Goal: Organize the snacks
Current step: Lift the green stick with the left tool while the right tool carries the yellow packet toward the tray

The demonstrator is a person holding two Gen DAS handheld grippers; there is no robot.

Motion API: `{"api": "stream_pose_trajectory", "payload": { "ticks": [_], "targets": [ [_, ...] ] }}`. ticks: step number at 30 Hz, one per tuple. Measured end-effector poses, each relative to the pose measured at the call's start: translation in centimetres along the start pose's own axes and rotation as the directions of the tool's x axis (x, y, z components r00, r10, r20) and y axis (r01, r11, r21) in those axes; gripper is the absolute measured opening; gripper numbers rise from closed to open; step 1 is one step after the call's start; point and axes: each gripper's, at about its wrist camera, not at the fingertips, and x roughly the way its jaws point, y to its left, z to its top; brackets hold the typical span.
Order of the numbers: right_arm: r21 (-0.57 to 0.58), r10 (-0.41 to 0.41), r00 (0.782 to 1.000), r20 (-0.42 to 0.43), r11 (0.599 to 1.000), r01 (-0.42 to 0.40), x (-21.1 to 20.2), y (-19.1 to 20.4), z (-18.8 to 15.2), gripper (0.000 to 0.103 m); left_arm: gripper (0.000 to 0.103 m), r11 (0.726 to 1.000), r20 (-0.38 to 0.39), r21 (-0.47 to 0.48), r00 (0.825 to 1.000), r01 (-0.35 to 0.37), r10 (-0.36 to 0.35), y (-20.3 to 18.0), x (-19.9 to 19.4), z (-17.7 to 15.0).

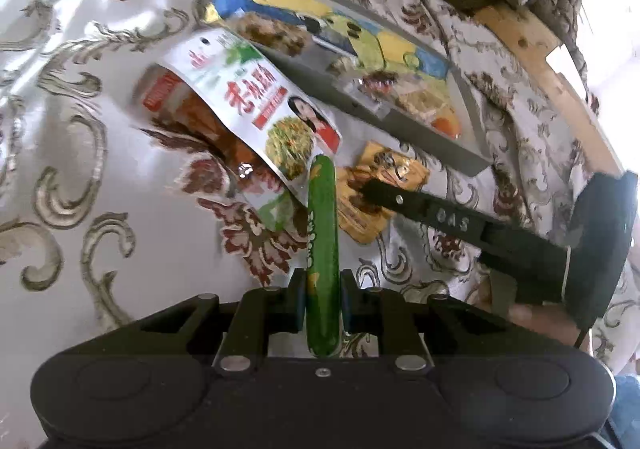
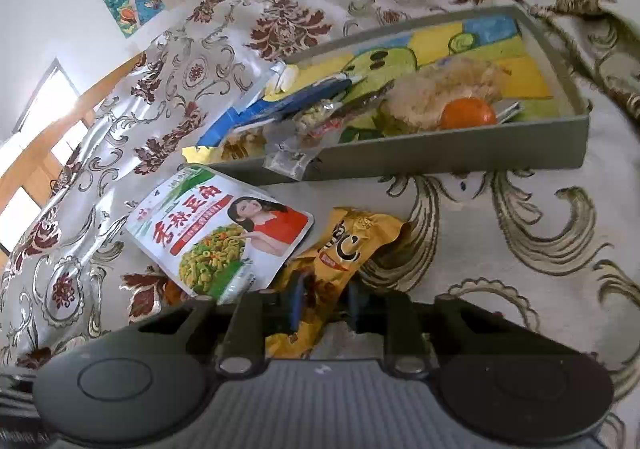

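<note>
Partly sorted: left gripper [image 1: 323, 289] is clamping green sausage stick [image 1: 322, 249], right gripper [image 2: 323, 303] pinching yellow snack packet [image 2: 340, 249]; white pouch [image 2: 218, 229] lying outside grey tray [image 2: 440, 153].

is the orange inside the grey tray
Yes, the right wrist view shows the orange lying inside the grey tray, against its near wall beside a pale puffy snack.

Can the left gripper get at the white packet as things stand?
Probably not: the left gripper is shut on the green sausage stick, so its jaws are occupied. The white packet itself lies uncovered on the cloth just ahead.
</note>
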Motion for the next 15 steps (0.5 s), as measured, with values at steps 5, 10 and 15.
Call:
{"api": "stream_pose_trajectory", "payload": {
  "ticks": [5, 10, 15],
  "targets": [
    [-0.058, -0.012, 0.999, 0.032, 0.998, 0.013, -2.3, 1.6, 0.0, 0.019, 0.018, 1.000, 0.053, -0.007, 0.999, 0.010, -0.009, 0.3, -1.8, 0.1],
    [-0.116, -0.029, 0.996, 0.089, 0.993, 0.039, -4.9, 3.0, 0.1, 0.019, 0.018, 0.998, 0.143, 0.070, 0.990, -0.010, 0.000, -0.7, -3.2, 0.3],
    [-0.070, -0.005, 0.987, 0.159, 0.997, 0.017, -7.2, 2.9, 1.0, 0.019, 0.018, 0.990, 0.246, 0.140, 0.969, -0.014, -0.021, -1.6, -4.8, 1.1]
  ]
}}
